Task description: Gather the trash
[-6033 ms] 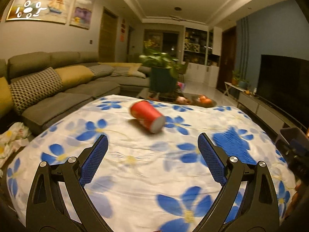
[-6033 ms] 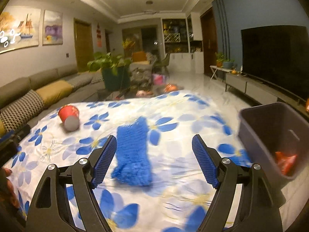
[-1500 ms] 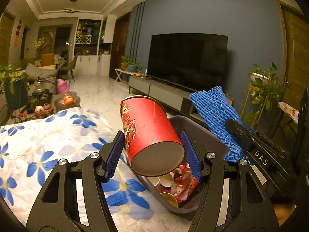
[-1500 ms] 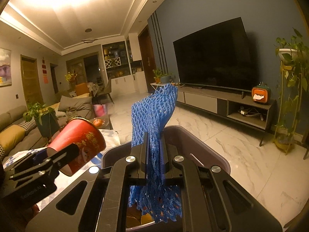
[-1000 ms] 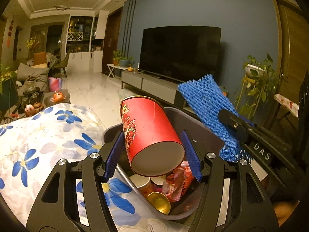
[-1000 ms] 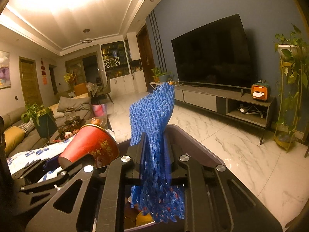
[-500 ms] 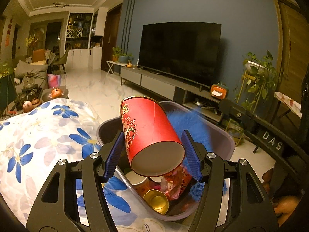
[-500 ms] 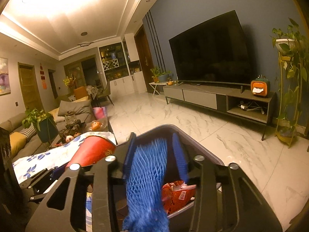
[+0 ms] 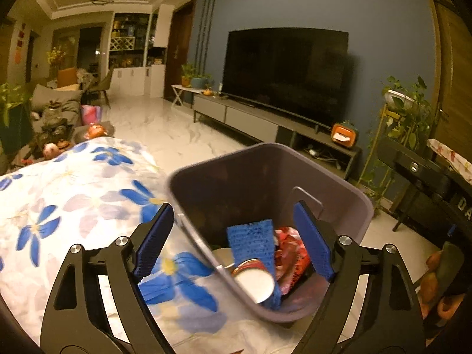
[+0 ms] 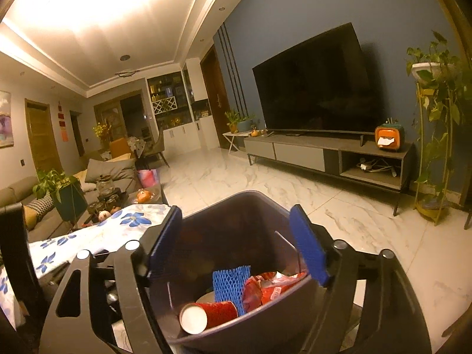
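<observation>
1. One flowered cloth [image 9: 73, 191] over the surface, beside the bin.
2. One grey bin [image 9: 339, 188], holding all trash listed.
3. Left tongs [image 9: 234, 240] and right tongs [image 10: 236, 243]: both spread wide, empty, above the bin.
4. One blue foam net [image 10: 230, 284], upright inside.
5. One red paper cup [image 10: 211, 315], lying sideways inside.

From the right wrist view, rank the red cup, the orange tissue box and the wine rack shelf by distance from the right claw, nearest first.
1. Red cup: lying in the bin, just below the open right claw.
2. Orange tissue box: on the TV stand, far right.
3. Wine rack shelf: back wall, far end of the room.
</observation>
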The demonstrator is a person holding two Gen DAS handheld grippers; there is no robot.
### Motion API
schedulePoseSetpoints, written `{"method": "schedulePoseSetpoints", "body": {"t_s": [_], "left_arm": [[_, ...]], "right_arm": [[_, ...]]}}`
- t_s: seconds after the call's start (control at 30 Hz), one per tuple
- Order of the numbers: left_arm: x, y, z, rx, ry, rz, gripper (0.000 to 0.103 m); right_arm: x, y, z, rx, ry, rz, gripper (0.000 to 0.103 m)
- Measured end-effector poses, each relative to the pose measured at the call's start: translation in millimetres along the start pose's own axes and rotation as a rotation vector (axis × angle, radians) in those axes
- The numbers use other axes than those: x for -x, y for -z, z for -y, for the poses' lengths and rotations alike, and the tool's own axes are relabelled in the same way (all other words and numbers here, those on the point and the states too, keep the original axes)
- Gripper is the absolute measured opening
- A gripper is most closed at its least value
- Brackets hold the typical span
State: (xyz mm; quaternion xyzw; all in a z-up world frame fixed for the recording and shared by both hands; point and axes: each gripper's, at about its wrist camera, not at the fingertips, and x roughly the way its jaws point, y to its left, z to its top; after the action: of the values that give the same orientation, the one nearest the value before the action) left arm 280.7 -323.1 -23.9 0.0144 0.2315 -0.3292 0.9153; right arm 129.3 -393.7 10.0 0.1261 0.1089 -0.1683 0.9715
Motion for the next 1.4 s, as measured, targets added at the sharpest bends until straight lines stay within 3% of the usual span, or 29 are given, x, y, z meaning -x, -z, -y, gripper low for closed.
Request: {"method": "schedulePoseSetpoints", "body": {"t_s": [0.13,0.27,0.63,1.03,1.4], "left_arm": [[27,4,-12,0.016,-0.069,0.033,0.092],[66,15,-24,0.013,-0.15,0.061,0.094],[174,56,-58,0.061,-0.37,0.069,0.097],[270,86,-65,0.087,-0.433,0.106,0.097],[317,108,-70,0.135,-0.459,0.115,0.097]], "right_arm": [[15,9,-11,0.043,0.015,-0.004,0.088],[34,18,-28,0.085,0.033,-0.004,0.097],[89,51,-89,0.212,0.012,-0.037,0.097],[158,75,-130,0.22,-0.041,-0.051,0.097],[204,90,-153,0.246,-0.062,-0.033,0.097]]}}
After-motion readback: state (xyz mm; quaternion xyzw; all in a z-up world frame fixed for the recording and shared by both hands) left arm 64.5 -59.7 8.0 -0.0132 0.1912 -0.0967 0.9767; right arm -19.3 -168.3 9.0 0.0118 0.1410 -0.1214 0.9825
